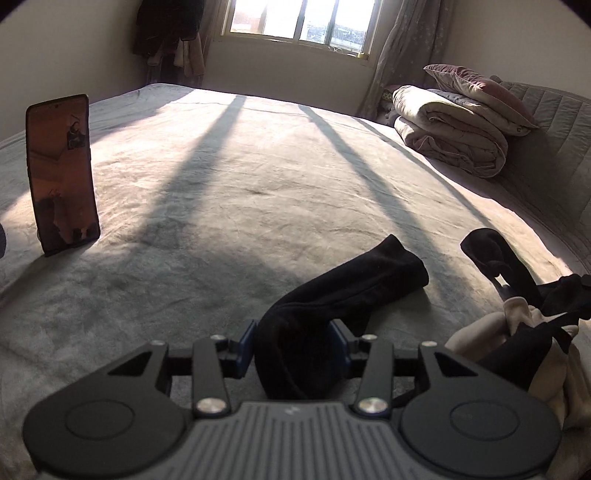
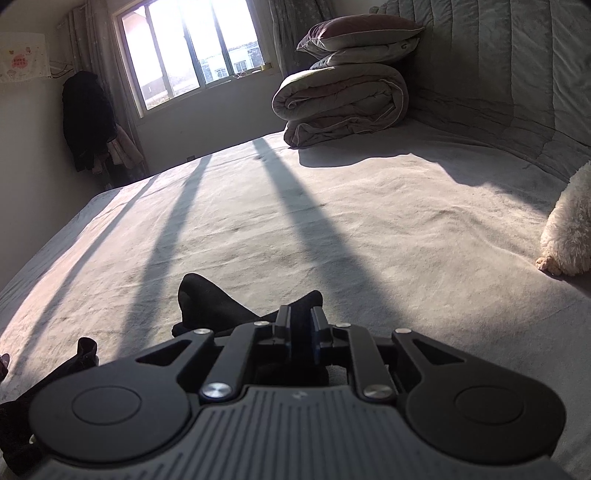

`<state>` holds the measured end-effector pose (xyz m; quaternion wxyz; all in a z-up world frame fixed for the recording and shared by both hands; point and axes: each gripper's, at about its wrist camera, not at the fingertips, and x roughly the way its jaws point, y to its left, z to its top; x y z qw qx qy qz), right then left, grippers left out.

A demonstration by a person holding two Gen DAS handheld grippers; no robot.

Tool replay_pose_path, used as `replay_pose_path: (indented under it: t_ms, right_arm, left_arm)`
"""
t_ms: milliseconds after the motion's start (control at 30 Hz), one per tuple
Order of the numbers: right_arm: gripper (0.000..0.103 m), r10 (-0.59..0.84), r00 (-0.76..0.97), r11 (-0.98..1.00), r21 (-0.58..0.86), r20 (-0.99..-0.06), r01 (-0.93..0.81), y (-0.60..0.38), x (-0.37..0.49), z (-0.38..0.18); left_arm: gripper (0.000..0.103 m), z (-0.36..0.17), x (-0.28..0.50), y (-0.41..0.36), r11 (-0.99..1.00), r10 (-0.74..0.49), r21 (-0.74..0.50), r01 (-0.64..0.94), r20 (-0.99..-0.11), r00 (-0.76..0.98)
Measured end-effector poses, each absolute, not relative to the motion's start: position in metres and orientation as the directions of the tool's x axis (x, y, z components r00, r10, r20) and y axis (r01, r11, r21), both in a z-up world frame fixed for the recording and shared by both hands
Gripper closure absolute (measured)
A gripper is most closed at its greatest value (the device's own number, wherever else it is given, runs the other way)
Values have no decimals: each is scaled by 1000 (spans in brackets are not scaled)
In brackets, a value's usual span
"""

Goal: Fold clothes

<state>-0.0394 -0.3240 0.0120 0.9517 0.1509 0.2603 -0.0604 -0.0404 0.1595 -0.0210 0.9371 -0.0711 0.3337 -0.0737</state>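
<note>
Left gripper (image 1: 297,345): jaws part-way apart, closed against a bunched end of a black sock (image 1: 343,295); the blue pads press the fabric from both sides. The sock is plain, matte black, thick-knit; its held end is gathered into a rounded wad, and the rest runs up and to the right across the bed (image 1: 221,192), lying flat with a blunt squared end. Right gripper (image 2: 300,325): jaws nearly closed, pinching a thin fold of another black sock (image 2: 221,306); this one spreads out ahead of the jaws in two points, one rounded lobe to the left and one narrower tip just above the fingers, resting on the bedspread. To the right of the left gripper sits a pile of clothes (image 1: 517,332), cream fabric tangled with black pieces, one black piece looping upward. The bed cover is pale grey and plush, crossed by long window-bar shadows. A phone (image 1: 61,173) stands upright on the bed at far left. Folded quilts (image 2: 343,103) with a pillow (image 2: 354,33) on top are stacked near the headboard. A white fluffy animal (image 2: 569,232) is partly visible at the right edge.
</note>
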Motion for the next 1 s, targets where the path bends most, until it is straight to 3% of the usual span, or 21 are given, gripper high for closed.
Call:
replay_pose_path:
  t_ms: [33,100,300,567,667,900,1000]
  right_arm:
    - [63,-43,856,943,262,-515,205,-326,-39,10]
    - [50,-43,861,938,277,-506,209,-329,-40,9]
    - [40,-22,856,951,253,-517,178,-324,-30,2]
    - [40,-9,818,962,218,-575,164,-311,-10,-14]
    - [40,-7,806,967,202,-593,157,-305,-3,-19]
    - [39,-7,778,975,168,-628,145,-292,12,-28]
    - [39,-16,780,975,161,-626,150,-286,15,-26]
  left_arm:
    - [53,-23,-34,156,978,-191,-181,98,-618,762]
    - [51,-27,-22,148,979,-195,-173,109,-628,753]
    - [43,-46,7,116,989,-150,-85,124,-643,751]
    - [41,-57,22,96,993,-89,0,115,-637,766]
    - [46,-57,22,96,992,-91,7,124,-644,759]
    - [80,-54,17,99,992,-110,-24,125,-657,746]
    - [86,-52,15,101,994,-100,-31,105,-655,749]
